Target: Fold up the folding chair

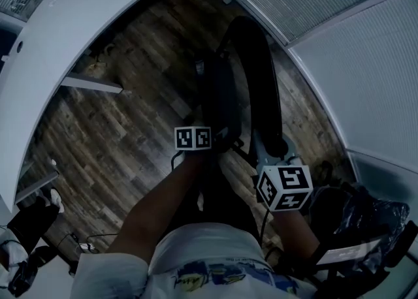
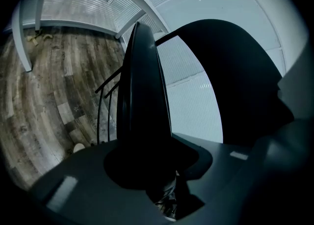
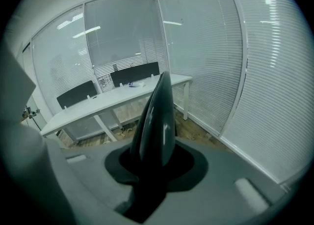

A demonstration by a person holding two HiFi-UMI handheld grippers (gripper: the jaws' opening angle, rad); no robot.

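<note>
Below me on wood floor (image 1: 130, 121), chair (image 1: 258, 76) stands upright just ahead of both grippers, its two dark halves lying close, only narrow gap showing. I judge fold nearly done, last squeeze flat left. Left gripper (image 2: 141, 47): jaws drawn together, nothing between, chair just beside on right. Right gripper (image 3: 162, 89): jaws likewise together, empty, pointing past chair toward white worktop (image 3: 113, 98).
</note>
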